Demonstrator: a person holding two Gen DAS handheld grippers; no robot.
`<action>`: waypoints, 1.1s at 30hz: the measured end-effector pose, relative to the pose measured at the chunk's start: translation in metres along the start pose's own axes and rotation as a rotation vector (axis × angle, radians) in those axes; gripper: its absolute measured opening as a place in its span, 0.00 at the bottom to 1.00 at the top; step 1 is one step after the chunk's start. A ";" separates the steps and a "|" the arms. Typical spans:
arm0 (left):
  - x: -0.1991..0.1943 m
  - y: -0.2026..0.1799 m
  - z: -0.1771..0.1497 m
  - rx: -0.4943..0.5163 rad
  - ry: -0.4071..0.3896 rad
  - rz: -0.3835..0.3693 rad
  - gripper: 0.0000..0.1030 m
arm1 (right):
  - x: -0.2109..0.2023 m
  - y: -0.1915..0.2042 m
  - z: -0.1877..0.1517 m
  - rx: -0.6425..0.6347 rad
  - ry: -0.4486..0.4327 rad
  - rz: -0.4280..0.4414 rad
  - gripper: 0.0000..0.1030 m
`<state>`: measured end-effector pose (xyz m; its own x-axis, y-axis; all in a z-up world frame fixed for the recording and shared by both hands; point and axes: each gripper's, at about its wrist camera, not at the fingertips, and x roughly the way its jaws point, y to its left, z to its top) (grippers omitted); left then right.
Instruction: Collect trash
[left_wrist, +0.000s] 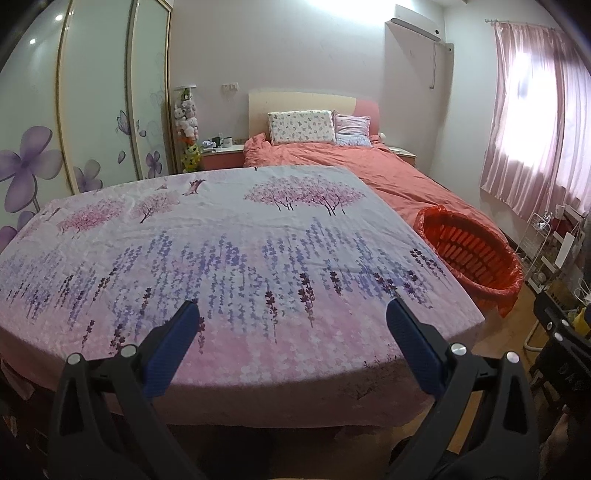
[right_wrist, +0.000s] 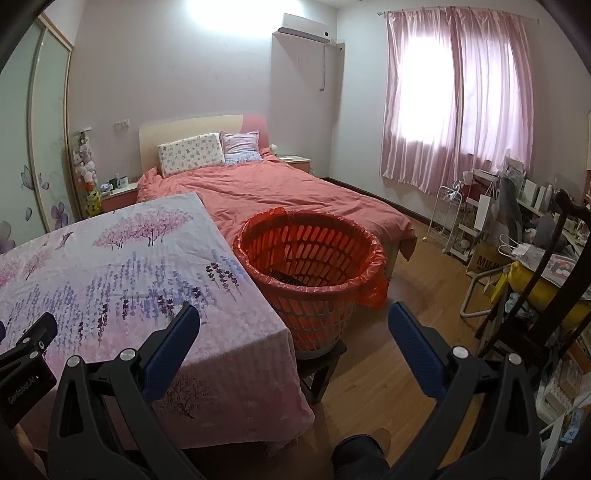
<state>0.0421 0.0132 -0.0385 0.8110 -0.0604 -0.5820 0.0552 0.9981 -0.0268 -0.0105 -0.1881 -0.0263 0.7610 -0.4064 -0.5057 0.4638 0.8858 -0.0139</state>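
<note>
Bed: coral duvet, cream and pink headboard, occupied the far centre of the room; two pillows stood against the headboard at 12 o'clock of the mattress.

Table: covered by a cloth printed with pink trees and purple flower sprays, stood at the foot of the bed; its surface carried nothing visible.

Curtain: pink, drawn across a bright window at 2 o'clock in the right wrist view.

Basket: orange slatted plastic, lined with a red bag folded over the rim, raised on a dark stool, just beside the table's right edge, at 3 o'clock of the table. A dark object lay at the bottom; its nature could not be told.

Left gripper: blue-padded fingers spread wide apart, holding nothing, hovering above the near table edge.

Right gripper: fingers likewise spread wide, empty, pointing toward the basket at 12 o'clock.
</note>
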 end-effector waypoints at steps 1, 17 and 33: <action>0.000 0.000 0.000 -0.001 0.001 -0.001 0.96 | 0.000 0.000 0.000 0.001 0.002 0.000 0.98; -0.011 -0.009 0.008 0.002 -0.025 -0.010 0.96 | -0.001 -0.001 0.003 0.014 -0.005 -0.001 0.98; -0.019 -0.024 0.014 0.029 -0.044 -0.015 0.96 | -0.005 -0.004 0.006 0.026 -0.017 -0.003 0.98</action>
<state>0.0341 -0.0098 -0.0152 0.8345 -0.0765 -0.5457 0.0841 0.9964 -0.0111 -0.0134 -0.1914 -0.0184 0.7670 -0.4132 -0.4909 0.4777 0.8785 0.0071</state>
